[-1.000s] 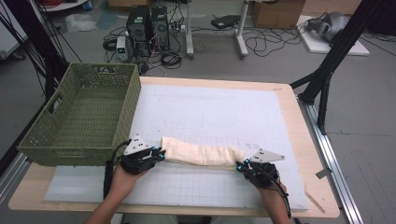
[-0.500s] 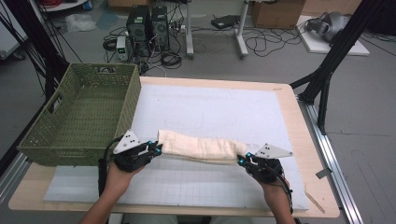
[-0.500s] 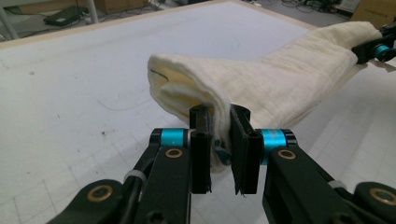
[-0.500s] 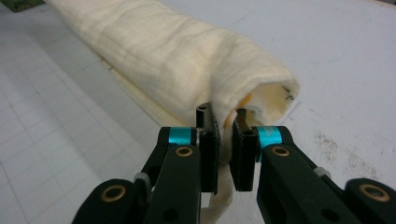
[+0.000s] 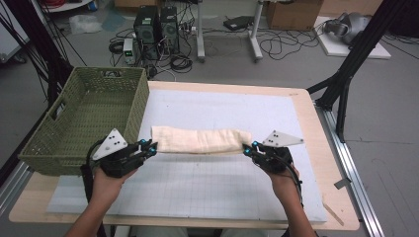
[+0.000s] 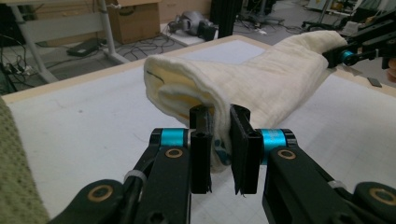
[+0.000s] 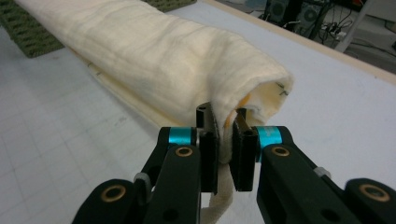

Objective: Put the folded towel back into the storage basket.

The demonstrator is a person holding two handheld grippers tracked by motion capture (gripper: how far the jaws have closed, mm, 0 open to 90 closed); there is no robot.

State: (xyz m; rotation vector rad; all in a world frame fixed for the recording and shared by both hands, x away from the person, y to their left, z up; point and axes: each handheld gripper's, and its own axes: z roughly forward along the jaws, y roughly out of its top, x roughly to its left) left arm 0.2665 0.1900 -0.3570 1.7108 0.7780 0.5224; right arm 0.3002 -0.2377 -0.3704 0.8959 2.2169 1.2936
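Note:
A cream folded towel [image 5: 200, 140] hangs stretched between my two grippers above the white mat [image 5: 207, 182]. My left gripper [image 5: 150, 146] is shut on the towel's left end; in the left gripper view the towel [image 6: 261, 79] bunches between its jaws, and my left gripper [image 6: 219, 147] pinches a fold. My right gripper [image 5: 247, 148] is shut on the right end. In the right gripper view the towel [image 7: 159, 60] runs away as a roll, with its edge clamped by my right gripper [image 7: 225, 140].
A green woven basket [image 5: 84, 118] stands at the table's left, close to my left hand. The wooden table edge [image 5: 321, 148] frames the mat. Beyond the table lie computer towers [image 5: 153, 24], cables and boxes on the floor.
Both grippers have risen and shifted a little leftward with the towel, which now hangs clear of the mat instead of resting on it.

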